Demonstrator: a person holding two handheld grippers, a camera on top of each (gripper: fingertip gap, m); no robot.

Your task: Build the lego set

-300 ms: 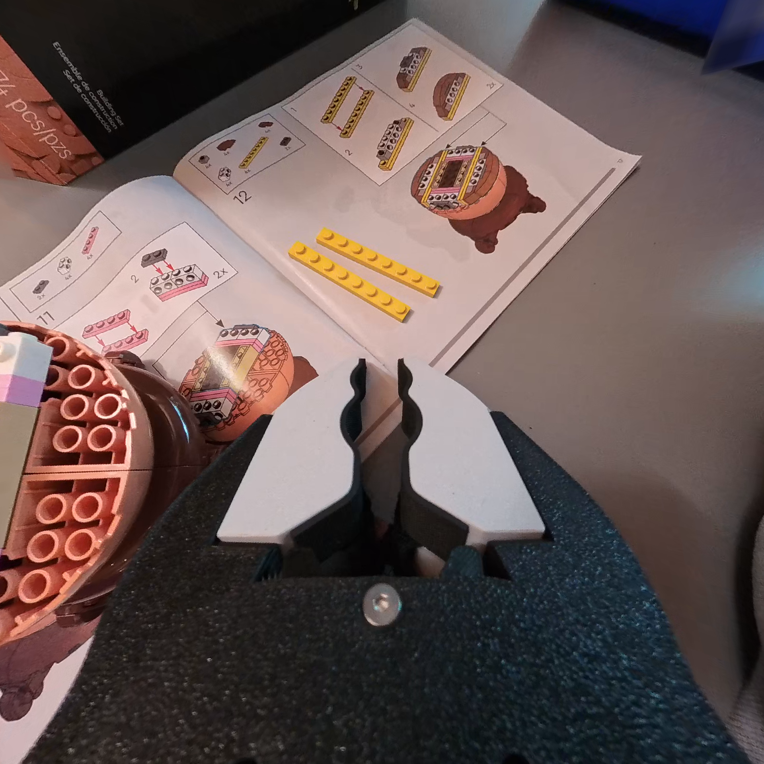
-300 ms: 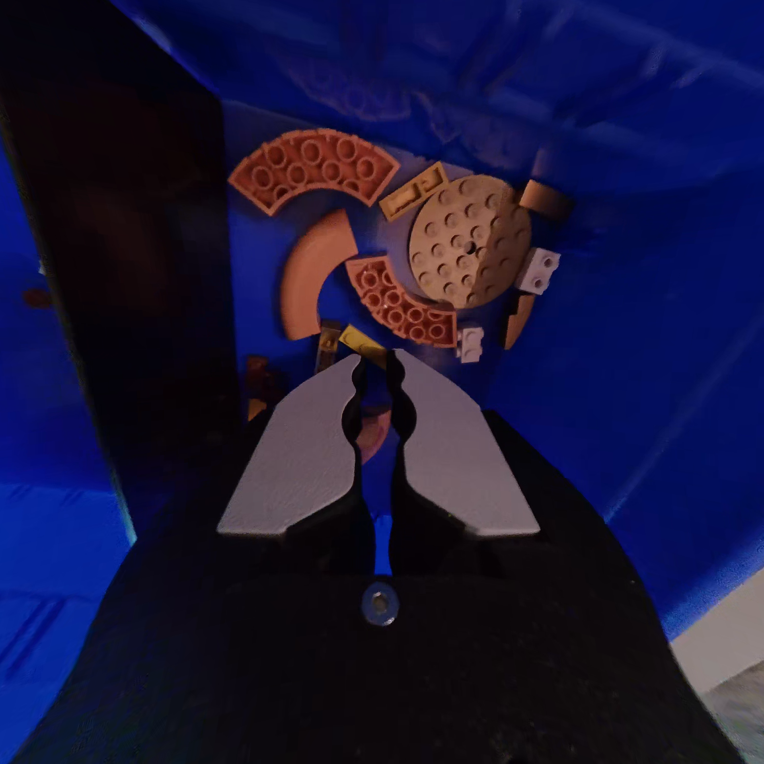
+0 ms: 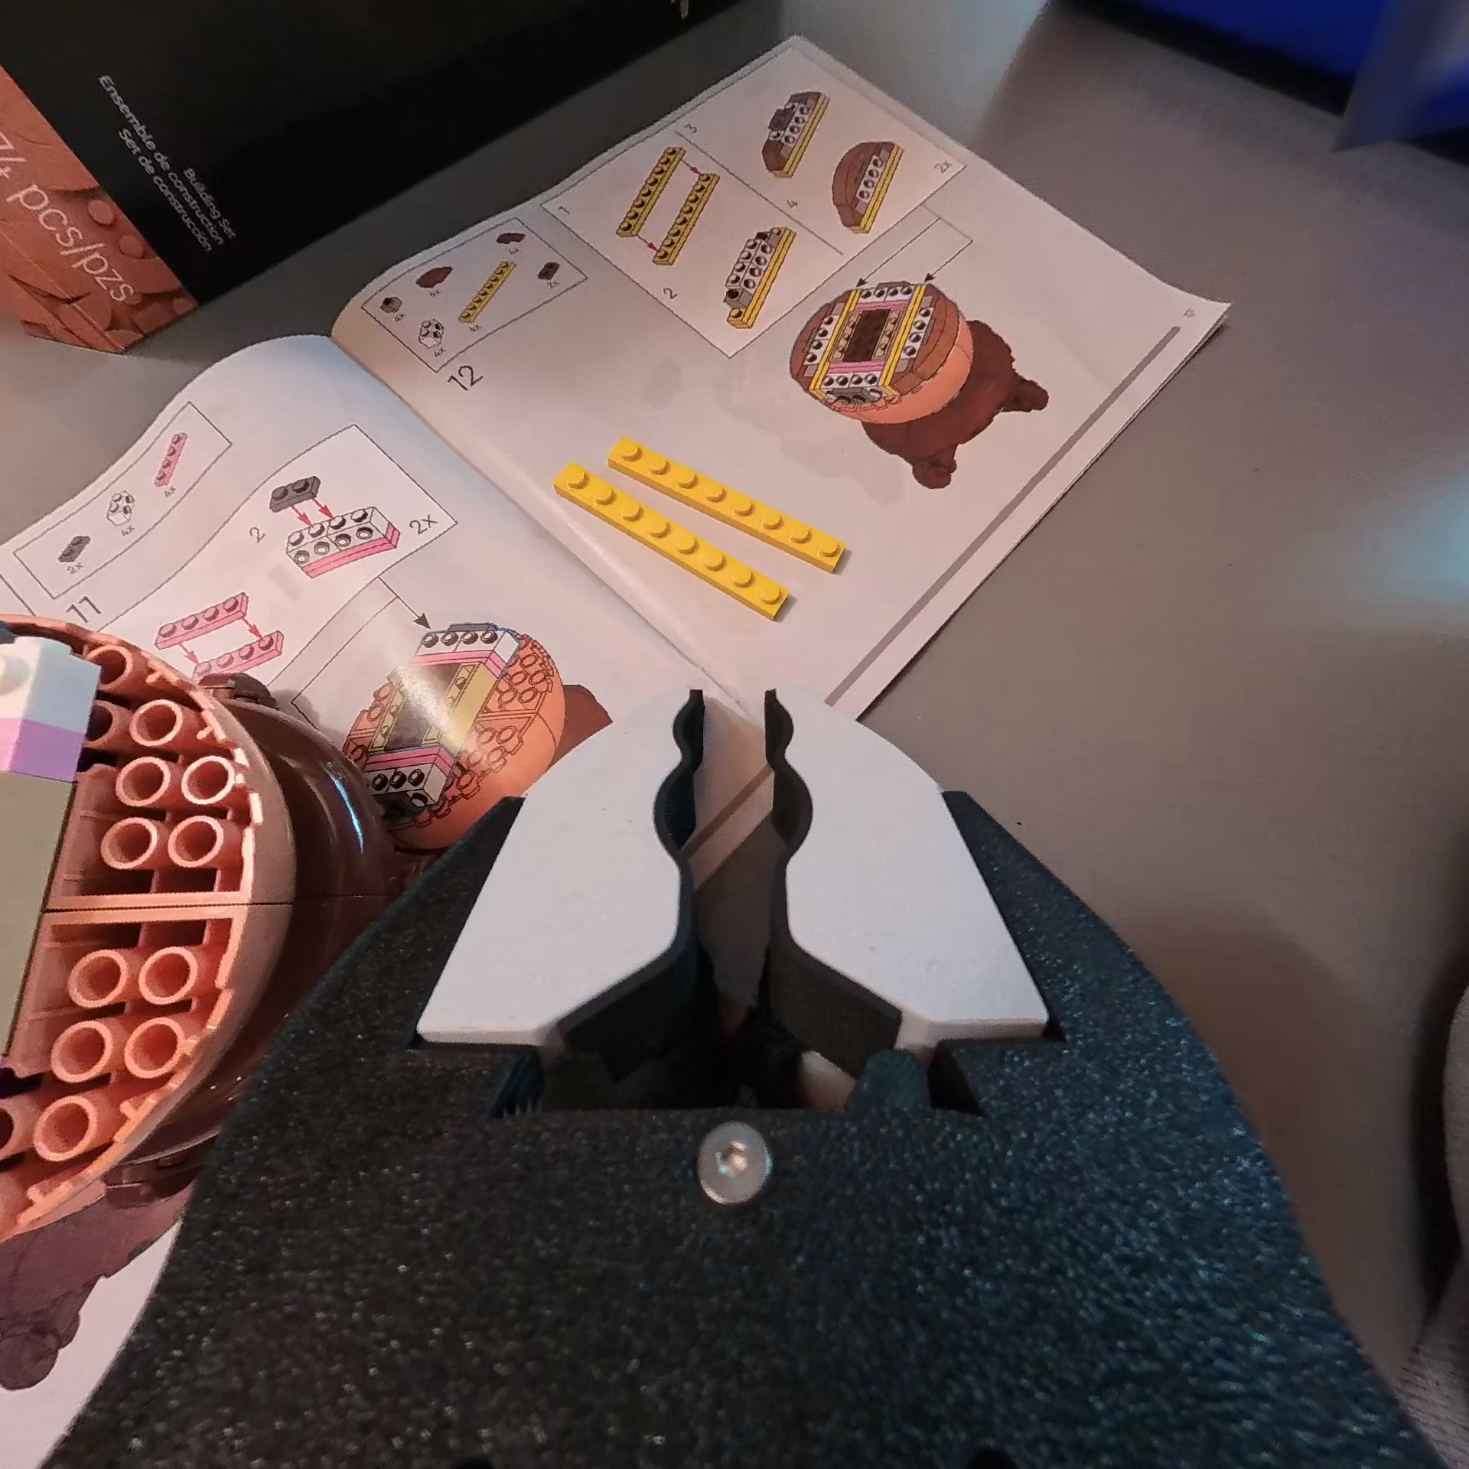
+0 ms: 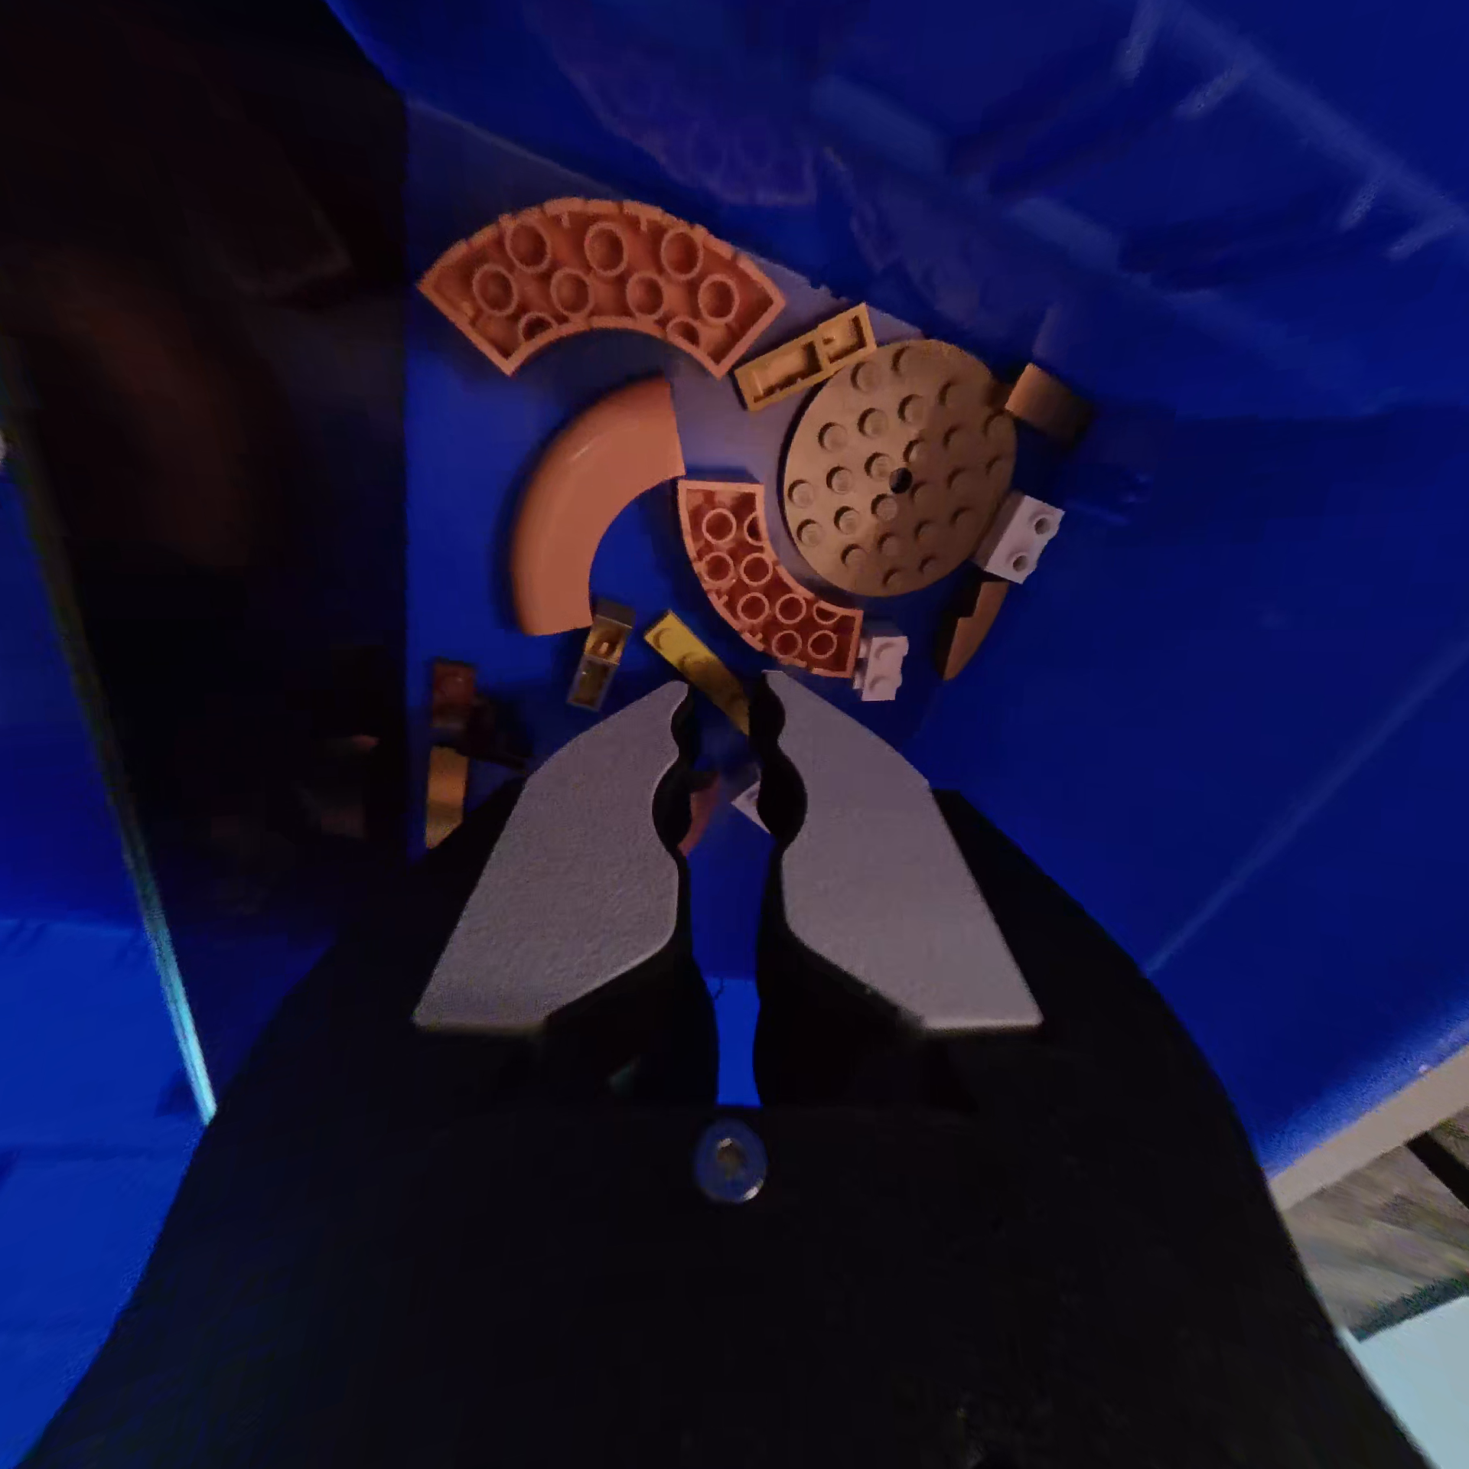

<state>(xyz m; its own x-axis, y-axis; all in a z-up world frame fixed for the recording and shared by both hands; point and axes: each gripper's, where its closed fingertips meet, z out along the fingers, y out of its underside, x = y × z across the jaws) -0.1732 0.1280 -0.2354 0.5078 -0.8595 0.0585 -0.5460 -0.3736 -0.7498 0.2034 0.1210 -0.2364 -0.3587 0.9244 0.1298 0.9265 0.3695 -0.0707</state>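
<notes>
**Right tool hunts in the parts bin while the left waits by the booklet**

Left tool point(image 3: 727, 715), grey-fingered on a black textured body, hovers low over the grey bench point(image 3: 1192, 715) with its jaws drawn narrow and nothing between them. It sits over the near corner of the open paper instruction booklet point(image 3: 493, 445), apparently parked there so it is ready to take hold once a part arrives. Just to its left, partly resting on the booklet, stands the round, half-built lego model point(image 3: 151, 914) of salmon-pink studded plates on a dark brown curved shell, with white and lilac bricks at its centre. Farther off, on the booklet's right page, two long yellow studded plates point(image 3: 699, 529) lie side by side and apart, likely laid out for the step printed beside them. A black and salmon cardboard set box point(image 3: 95, 199) stands at the far left.

Right tool point(image 4: 725, 703) reaches down into a deep blue plastic bin point(image 4: 1192, 715), jaws also narrow and gripping nothing. Just beyond its tips lies a small yellow flat plate point(image 4: 691, 660), probably the piece it is after. Past that lie two salmon curved studded pieces point(image 4: 600, 282), a smooth salmon arch point(image 4: 580, 501), a tan round studded plate point(image 4: 898, 469) and small white bricks point(image 4: 1021, 536). The nearer curved piece point(image 4: 763, 576) crowds the yellow plate's right side, and a small tan piece point(image 4: 600, 656) lies close on its left, so closing cleanly on it looks tight. The bin's left side is too dark to read.
</notes>
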